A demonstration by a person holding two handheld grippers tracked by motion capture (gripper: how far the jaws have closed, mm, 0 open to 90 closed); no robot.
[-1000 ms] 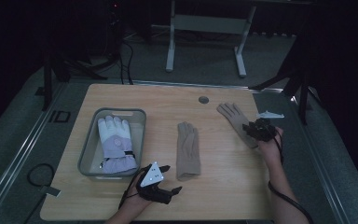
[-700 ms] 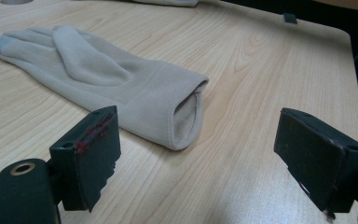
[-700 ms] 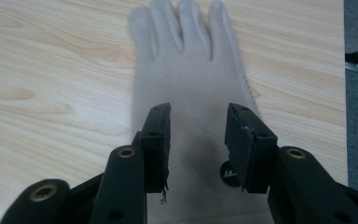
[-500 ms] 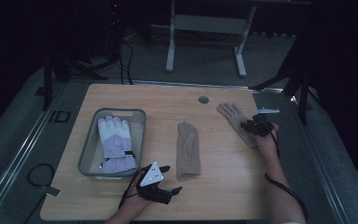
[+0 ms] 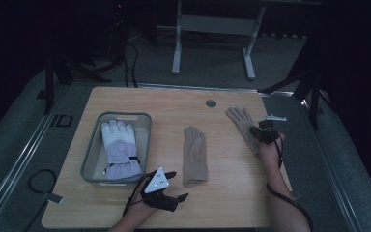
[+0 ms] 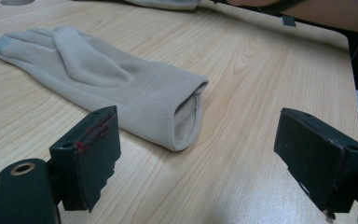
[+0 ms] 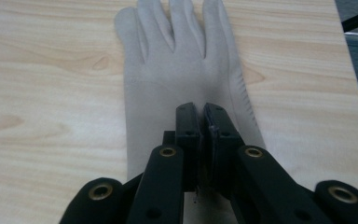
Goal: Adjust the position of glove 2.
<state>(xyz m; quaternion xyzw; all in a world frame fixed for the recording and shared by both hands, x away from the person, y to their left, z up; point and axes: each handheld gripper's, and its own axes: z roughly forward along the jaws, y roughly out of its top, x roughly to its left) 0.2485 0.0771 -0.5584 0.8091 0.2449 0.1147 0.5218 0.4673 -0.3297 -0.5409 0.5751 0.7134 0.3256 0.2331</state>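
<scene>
Two beige gloves lie flat on the wooden table (image 5: 222, 193). One glove (image 5: 194, 154) (image 6: 98, 79) is in the middle, its cuff toward me. My left gripper (image 5: 178, 184) (image 6: 198, 130) rests open just in front of that cuff, with nothing between its jaws. The other beige glove (image 5: 241, 121) (image 7: 177, 70) lies at the right, fingers pointing away. My right gripper (image 5: 260, 135) (image 7: 204, 109) sits on its cuff end. Its jaws have just been closing and now stand pressed together, pinching a thin fold of the glove.
A grey bin (image 5: 91, 159) at the left holds a white and lavender winter glove (image 5: 121, 147). A round grommet (image 5: 211, 103) is set in the table's far side. The table's right edge (image 5: 280, 159) runs close beside my right hand.
The right gripper has shifted slightly over the right glove's cuff. The left gripper and both other gloves have not moved.
</scene>
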